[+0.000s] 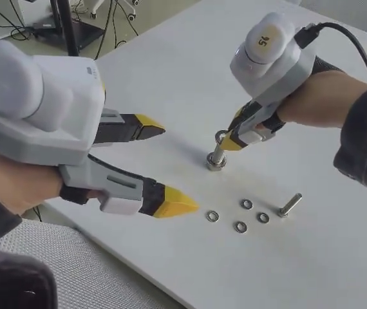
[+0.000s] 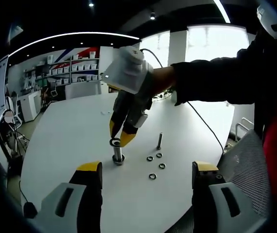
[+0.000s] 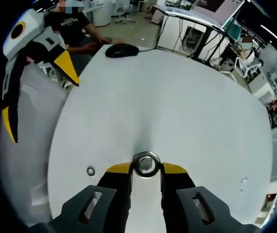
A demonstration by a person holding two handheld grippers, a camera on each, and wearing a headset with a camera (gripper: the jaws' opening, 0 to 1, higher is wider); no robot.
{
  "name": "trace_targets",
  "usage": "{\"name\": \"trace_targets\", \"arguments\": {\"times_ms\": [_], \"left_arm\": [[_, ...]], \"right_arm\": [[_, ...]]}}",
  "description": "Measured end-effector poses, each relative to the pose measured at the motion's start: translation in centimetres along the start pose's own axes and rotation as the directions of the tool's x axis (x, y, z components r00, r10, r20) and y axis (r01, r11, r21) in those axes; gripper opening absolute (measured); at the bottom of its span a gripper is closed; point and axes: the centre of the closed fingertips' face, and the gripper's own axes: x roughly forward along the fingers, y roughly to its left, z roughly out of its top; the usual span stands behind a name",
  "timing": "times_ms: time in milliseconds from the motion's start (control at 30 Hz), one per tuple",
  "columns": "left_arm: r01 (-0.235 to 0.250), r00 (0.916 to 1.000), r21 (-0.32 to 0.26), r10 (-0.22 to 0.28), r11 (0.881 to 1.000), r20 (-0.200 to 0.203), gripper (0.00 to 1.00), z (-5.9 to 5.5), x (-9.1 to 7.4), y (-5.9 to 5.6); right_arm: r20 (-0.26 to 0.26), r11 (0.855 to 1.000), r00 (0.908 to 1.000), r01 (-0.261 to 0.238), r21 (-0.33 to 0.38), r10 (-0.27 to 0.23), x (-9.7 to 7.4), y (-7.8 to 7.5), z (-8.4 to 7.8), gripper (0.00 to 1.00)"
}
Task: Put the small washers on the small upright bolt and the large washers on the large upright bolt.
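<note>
washers (image 1: 240, 226) before large bolt (image 1: 216, 158), beside small bolt (image 1: 289, 205)

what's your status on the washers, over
Right gripper shut on large washer, at top of large bolt. Left gripper open, idle. Four small washers loose near small bolt, not in the way.

Your head view looks forward and down at the white table (image 1: 170, 77). The left gripper view faces low across it, sharing the large upright bolt (image 2: 117, 154) with your head view, while the right gripper view looks steeply down, nearer still.
</note>
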Motion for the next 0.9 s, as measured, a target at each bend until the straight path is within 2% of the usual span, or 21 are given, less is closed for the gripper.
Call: {"name": "trace_targets", "arguments": {"times_ms": [333,567,900], "left_arm": [[-0.002,1.0,0.0,0.002,1.0,0.001,0.75,0.2,0.0,0.0],[0.0,1.0,0.0,0.0,1.0,0.004,0.74,0.4,0.0,0.0],[0.002,1.0,0.009,-0.002,1.0,-0.003,0.74,0.5,-0.1,0.1]], "right_arm": [[-0.011,1.0,0.9997,-0.021,0.001,0.021,0.9,0.3,0.0,0.23],[-0.033,0.999,0.9989,-0.032,0.001,0.032,2.2,0.2,-0.5,0.23],[-0.043,0.999,0.9978,-0.05,0.017,0.05,3.2,0.3,-1.0,0.23]]}}
